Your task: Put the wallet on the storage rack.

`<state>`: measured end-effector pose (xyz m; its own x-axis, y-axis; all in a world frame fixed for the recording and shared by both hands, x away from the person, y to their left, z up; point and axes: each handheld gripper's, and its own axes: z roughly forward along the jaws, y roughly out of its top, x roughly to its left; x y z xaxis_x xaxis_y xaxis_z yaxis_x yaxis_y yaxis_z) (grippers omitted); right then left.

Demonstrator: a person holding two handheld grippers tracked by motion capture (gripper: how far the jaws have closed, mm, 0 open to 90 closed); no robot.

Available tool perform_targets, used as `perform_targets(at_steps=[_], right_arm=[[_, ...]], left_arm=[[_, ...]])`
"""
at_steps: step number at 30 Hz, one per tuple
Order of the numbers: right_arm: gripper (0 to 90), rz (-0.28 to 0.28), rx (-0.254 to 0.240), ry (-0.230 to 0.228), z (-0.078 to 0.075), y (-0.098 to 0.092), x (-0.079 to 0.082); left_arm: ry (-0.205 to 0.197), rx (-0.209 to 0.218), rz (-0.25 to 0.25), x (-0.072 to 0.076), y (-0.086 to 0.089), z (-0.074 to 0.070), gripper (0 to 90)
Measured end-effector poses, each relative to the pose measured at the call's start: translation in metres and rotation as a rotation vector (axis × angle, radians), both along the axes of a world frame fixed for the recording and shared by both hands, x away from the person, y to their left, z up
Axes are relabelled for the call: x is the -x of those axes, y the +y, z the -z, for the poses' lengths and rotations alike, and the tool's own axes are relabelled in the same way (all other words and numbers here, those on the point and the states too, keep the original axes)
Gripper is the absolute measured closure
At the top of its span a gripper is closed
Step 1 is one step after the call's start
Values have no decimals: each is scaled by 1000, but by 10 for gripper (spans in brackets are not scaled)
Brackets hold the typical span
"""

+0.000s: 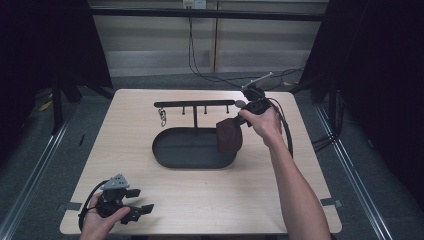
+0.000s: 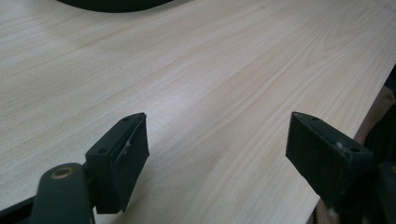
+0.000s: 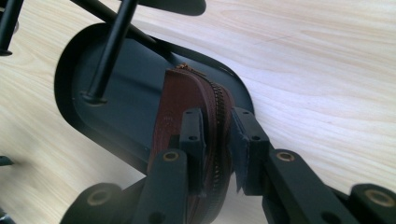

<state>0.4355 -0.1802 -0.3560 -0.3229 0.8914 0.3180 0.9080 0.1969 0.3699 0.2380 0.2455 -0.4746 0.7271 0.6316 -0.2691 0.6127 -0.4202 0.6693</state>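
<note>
A brown zipped leather pouch [image 1: 230, 136] hangs over the right end of a black oval tray [image 1: 170, 155]. My right gripper [image 1: 241, 119] is shut on the pouch's top edge. In the right gripper view the pouch [image 3: 180, 100] is pinched at its zipper between the two pads, above the tray [image 3: 130, 107]. A black T-shaped stand [image 1: 195, 106] rises from the tray, with a small key ring [image 1: 162, 117] hanging at its left end. My left gripper [image 1: 142, 200] rests low at the table's front left corner. Its jaws stand wide apart with nothing between them over bare wood [image 2: 215, 93].
The light wooden table [image 1: 300, 175] has bare surface around the tray. The stand's post [image 3: 109, 51] stands close beside the pouch. Cables [image 1: 200, 65] run across the grey floor behind the table. Dark curtains close both sides.
</note>
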Motion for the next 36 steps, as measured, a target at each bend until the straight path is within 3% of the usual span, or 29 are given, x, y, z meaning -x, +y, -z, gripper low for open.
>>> perform_targets(at_steps=[9,21,23,26,31,32,33,36], right_arm=[[761,22,-74,-1,20,1,-3],[767,42,-155,-8,60,5,-2],[767,49,-161,-1,64,5,-2],[768,63,-176,-34,71,5,-1],[769,60,-199,-32,82,8,-2],[850,52,-193,-40,83,10,-2],[850,50,-175,-45,85,11,-2],[847,54,-188,-53,90,14,-2]], left_arm=[[1,0,3,0,0,0,210],[2,-3,5,0,0,0,210],[2,-4,4,0,0,0,209],[2,-3,4,0,-1,1,209],[3,-6,5,0,0,0,209],[2,-5,4,0,0,0,209],[2,-5,4,0,0,0,210],[2,-3,5,0,0,0,209]])
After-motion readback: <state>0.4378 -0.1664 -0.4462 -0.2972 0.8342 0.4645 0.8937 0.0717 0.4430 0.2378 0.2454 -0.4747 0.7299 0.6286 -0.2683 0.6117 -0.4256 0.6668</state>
